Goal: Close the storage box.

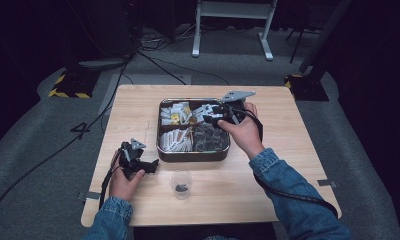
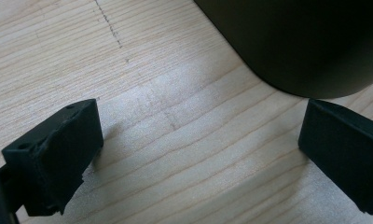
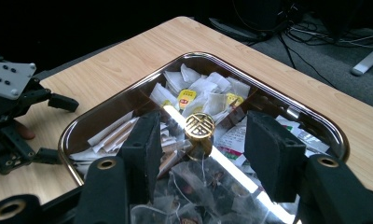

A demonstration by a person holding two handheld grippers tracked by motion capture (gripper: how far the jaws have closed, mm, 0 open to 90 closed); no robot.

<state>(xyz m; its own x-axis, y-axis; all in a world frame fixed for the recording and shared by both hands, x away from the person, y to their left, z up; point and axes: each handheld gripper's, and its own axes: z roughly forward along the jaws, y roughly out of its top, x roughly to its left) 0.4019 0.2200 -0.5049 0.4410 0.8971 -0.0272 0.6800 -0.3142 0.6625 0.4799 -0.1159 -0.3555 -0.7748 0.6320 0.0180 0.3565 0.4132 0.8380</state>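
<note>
A shiny metal tray point(image 1: 194, 156) with compartments stands in the middle of the wooden table point(image 1: 138, 105). It holds white sachets with yellow labels point(image 3: 187, 95), paper sticks point(image 3: 114, 133) and dark see-through tea bags point(image 1: 210, 137). A gold knob point(image 3: 199, 126) rises from its centre divider. My right gripper point(image 1: 208, 116) hovers over the tray's right side, pointing left. In the right gripper view its jaws point(image 3: 204, 128) stand apart with nothing held between them. My left gripper point(image 1: 147, 165) rests on the table by the tray's front left corner, jaws wide open point(image 2: 198, 135) over bare wood.
A small clear plastic cup point(image 1: 182, 183) with something dark inside stands near the table's front edge, between the two hands. The tray's dark wall point(image 2: 306, 42) lies just beyond my left gripper. Cables point(image 1: 153, 60) and stand legs point(image 1: 265, 47) cross the grey floor behind the table.
</note>
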